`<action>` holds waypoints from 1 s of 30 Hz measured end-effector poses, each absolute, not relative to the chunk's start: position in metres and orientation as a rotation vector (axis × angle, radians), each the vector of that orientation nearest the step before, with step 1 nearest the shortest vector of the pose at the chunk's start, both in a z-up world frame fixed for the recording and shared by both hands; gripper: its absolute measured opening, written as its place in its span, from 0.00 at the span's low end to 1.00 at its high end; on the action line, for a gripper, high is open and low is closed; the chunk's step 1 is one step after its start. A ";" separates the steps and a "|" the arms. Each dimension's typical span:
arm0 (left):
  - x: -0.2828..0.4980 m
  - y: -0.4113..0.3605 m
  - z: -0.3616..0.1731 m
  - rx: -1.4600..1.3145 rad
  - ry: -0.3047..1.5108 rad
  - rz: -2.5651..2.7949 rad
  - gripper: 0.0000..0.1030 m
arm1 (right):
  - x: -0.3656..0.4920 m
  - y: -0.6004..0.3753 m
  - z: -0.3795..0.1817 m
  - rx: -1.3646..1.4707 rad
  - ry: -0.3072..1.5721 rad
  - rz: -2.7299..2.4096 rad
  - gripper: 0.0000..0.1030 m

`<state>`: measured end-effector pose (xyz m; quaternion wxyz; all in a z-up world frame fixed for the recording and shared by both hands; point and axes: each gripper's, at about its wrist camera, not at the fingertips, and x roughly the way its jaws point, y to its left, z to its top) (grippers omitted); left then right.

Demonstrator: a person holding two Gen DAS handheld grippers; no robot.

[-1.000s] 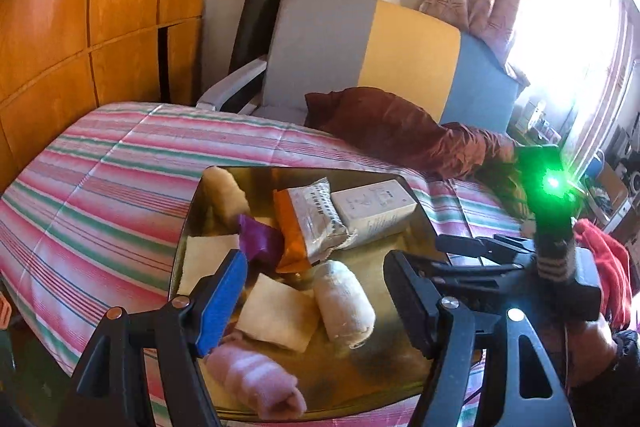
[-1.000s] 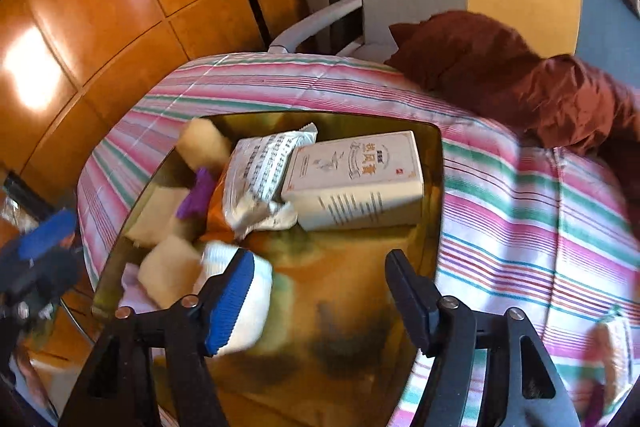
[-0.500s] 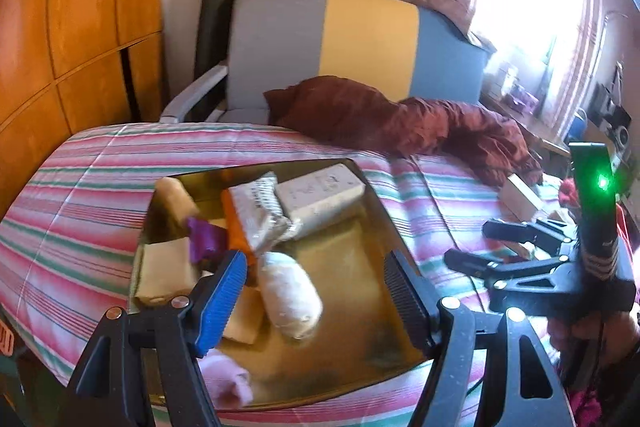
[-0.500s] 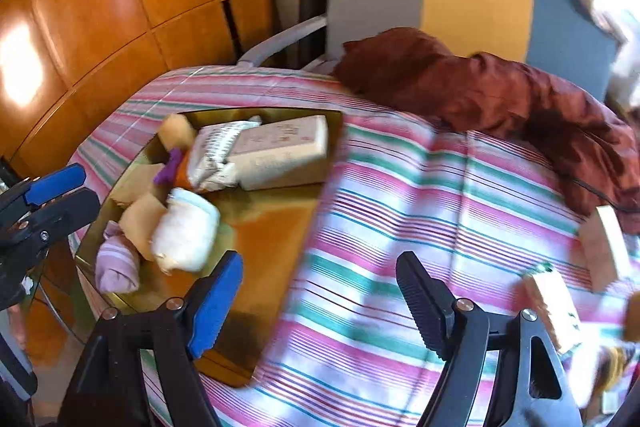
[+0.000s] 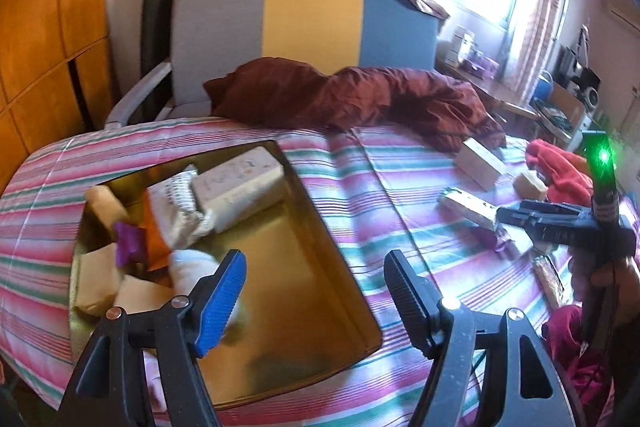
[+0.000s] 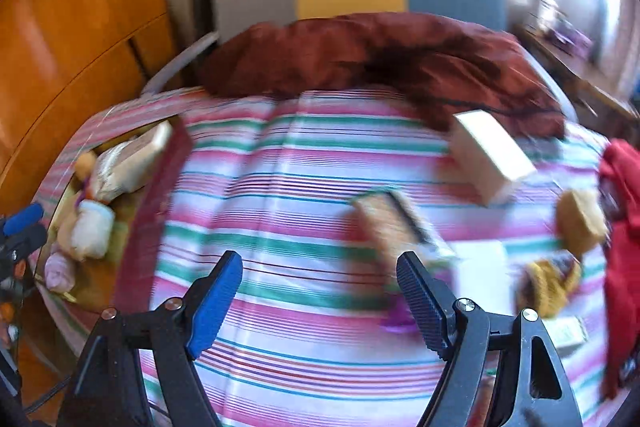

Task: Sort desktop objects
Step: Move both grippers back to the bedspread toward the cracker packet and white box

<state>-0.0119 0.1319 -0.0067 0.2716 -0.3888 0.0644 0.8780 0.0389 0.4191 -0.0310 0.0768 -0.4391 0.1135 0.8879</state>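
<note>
A gold tray [image 5: 320, 259] on the striped tablecloth holds a white box [image 5: 240, 187], a snack packet [image 5: 176, 203], a white roll [image 5: 192, 263], a purple wrapper [image 5: 128, 243] and tan pieces. My left gripper [image 5: 316, 287] is open and empty above the tray's right part. My right gripper [image 6: 320, 295] is open and empty over bare cloth; it also shows in the left wrist view [image 5: 520, 219]. To its right lie a flat snack bar [image 6: 392, 223], a tan box [image 6: 492, 155], a tan bun [image 6: 580, 223] and a yellow item [image 6: 548, 283]. The tray [image 6: 136, 203] sits at the left of the right wrist view.
A dark red blanket [image 5: 360, 99] lies at the table's far edge before a grey, yellow and blue chair [image 5: 304, 15]. Red cloth [image 6: 624, 227] is piled at the right. Wooden cabinets [image 5: 44, 27] stand on the left. A cluttered desk [image 5: 560, 99] is by the window.
Both grippers have swung to the right. The right gripper has left the tray and is now over the cloth near the loose items. Both stay open.
</note>
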 end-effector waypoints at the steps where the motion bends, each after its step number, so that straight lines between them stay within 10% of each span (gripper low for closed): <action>1: -0.011 0.136 -0.007 -1.047 0.180 2.354 0.71 | 0.044 0.431 -0.031 -1.301 0.371 2.639 0.78; 30: -0.041 0.307 -0.063 -1.282 0.160 1.909 0.71 | 0.042 0.564 -0.047 -1.126 0.530 2.463 0.78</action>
